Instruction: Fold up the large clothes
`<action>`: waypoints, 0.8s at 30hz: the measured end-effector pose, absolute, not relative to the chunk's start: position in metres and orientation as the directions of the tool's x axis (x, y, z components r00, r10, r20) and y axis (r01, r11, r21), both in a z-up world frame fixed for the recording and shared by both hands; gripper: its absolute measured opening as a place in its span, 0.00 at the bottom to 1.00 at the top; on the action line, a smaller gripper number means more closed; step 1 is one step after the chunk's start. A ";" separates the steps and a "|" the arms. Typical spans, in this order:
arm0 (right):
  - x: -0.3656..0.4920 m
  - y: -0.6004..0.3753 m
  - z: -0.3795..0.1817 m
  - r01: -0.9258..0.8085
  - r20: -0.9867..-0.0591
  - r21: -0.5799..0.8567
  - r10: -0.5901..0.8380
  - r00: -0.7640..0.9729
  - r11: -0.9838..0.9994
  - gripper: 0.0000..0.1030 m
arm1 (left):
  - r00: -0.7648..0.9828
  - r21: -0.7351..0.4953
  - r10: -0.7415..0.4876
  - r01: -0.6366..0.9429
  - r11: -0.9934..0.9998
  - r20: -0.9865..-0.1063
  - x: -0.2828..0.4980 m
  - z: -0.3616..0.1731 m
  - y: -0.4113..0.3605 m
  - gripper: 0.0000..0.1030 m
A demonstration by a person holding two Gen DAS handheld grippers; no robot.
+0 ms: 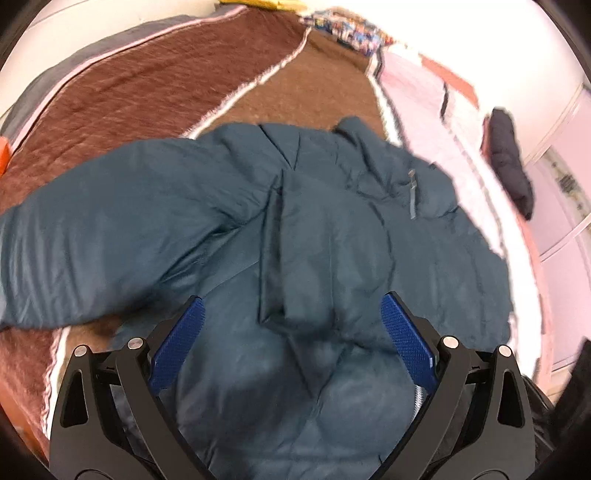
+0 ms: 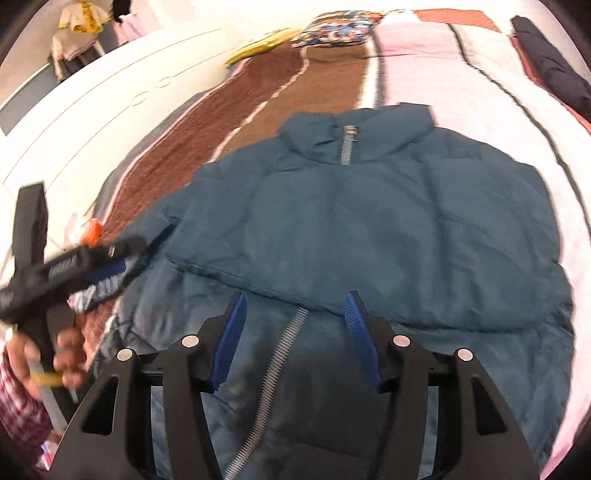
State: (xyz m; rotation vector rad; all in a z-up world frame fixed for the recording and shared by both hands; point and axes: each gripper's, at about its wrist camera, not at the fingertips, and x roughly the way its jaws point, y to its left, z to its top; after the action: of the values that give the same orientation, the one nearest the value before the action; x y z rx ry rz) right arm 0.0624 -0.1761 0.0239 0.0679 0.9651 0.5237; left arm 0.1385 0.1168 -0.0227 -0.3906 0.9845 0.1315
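A teal puffer jacket (image 1: 332, 229) (image 2: 388, 229) lies front up on a bed covered by a striped brown and pink blanket (image 1: 147, 92) (image 2: 229, 125). Its collar and silver zipper (image 2: 347, 144) point away from me. One sleeve (image 1: 92, 236) stretches out to the left, and a fold of fabric lies across the chest. My left gripper (image 1: 291, 299) hovers open over the jacket's lower part, with nothing between its blue pads (image 1: 177, 343). My right gripper (image 2: 293, 297) is open above the lower zipper (image 2: 280, 350). A hand holds the blurred left gripper (image 2: 99, 269) at the left of the right wrist view.
A dark navy garment (image 1: 509, 166) (image 2: 550, 62) lies on the pink part of the blanket to the right. A patterned pillow (image 2: 332, 26) and a yellow item (image 2: 258, 48) sit at the head of the bed. A white panelled surface (image 2: 74, 125) runs along the left.
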 end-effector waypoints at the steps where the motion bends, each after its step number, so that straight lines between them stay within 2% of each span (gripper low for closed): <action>1: 0.061 -0.182 0.022 -0.383 -0.769 0.281 0.445 0.459 0.880 0.54 | 0.526 -0.228 -0.044 -0.291 0.929 -0.849 0.148 -0.030 0.111 0.81; 2: 0.059 -0.193 0.021 -0.361 -0.771 0.282 0.434 0.466 0.889 0.54 | 0.511 -0.218 -0.041 -0.292 0.931 -0.859 0.153 -0.034 0.109 0.66; 4: 0.055 -0.217 0.017 -0.308 -0.774 0.295 0.415 0.478 0.905 0.54 | 0.484 -0.216 -0.056 -0.281 0.935 -0.873 0.160 -0.042 0.103 0.45; 8: 0.053 -0.259 0.009 -0.196 -0.784 0.320 0.375 0.494 0.927 0.54 | 0.489 -0.158 -0.006 -0.271 0.950 -0.872 0.164 -0.043 0.096 0.27; 9: 0.054 -0.268 0.007 -0.167 -0.785 0.329 0.367 0.499 0.930 0.54 | 0.496 -0.144 0.011 -0.273 0.951 -0.868 0.165 -0.040 0.097 0.26; 12: 0.054 -0.290 0.004 -0.094 -0.784 0.359 0.355 0.509 0.929 0.54 | 0.502 -0.155 0.010 -0.287 0.945 -0.865 0.168 -0.038 0.108 0.25; 15: 0.054 -0.297 0.004 -0.069 -0.779 0.378 0.357 0.515 0.923 0.54 | 0.489 -0.164 -0.007 -0.279 0.946 -0.872 0.166 -0.038 0.110 0.36; 17: 0.052 -0.294 0.005 -0.077 -0.779 0.372 0.357 0.516 0.925 0.54 | 0.507 -0.177 -0.009 -0.284 0.942 -0.862 0.157 -0.030 0.115 0.55; 19: 0.048 -0.287 0.008 -0.107 -0.777 0.359 0.361 0.516 0.927 0.54 | 0.538 -0.187 -0.004 -0.285 0.940 -0.843 0.146 -0.020 0.119 0.63; 24: 0.037 -0.262 0.015 -0.188 -0.775 0.328 0.378 0.507 0.926 0.54 | 0.563 -0.161 0.041 -0.303 0.939 -0.825 0.107 0.000 0.139 0.67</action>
State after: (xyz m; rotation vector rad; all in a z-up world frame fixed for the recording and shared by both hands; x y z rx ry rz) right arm 0.0366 -0.2621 0.0155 0.2121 0.9825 0.3443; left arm 0.1067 0.1386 -0.0003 -0.3004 0.9546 0.2060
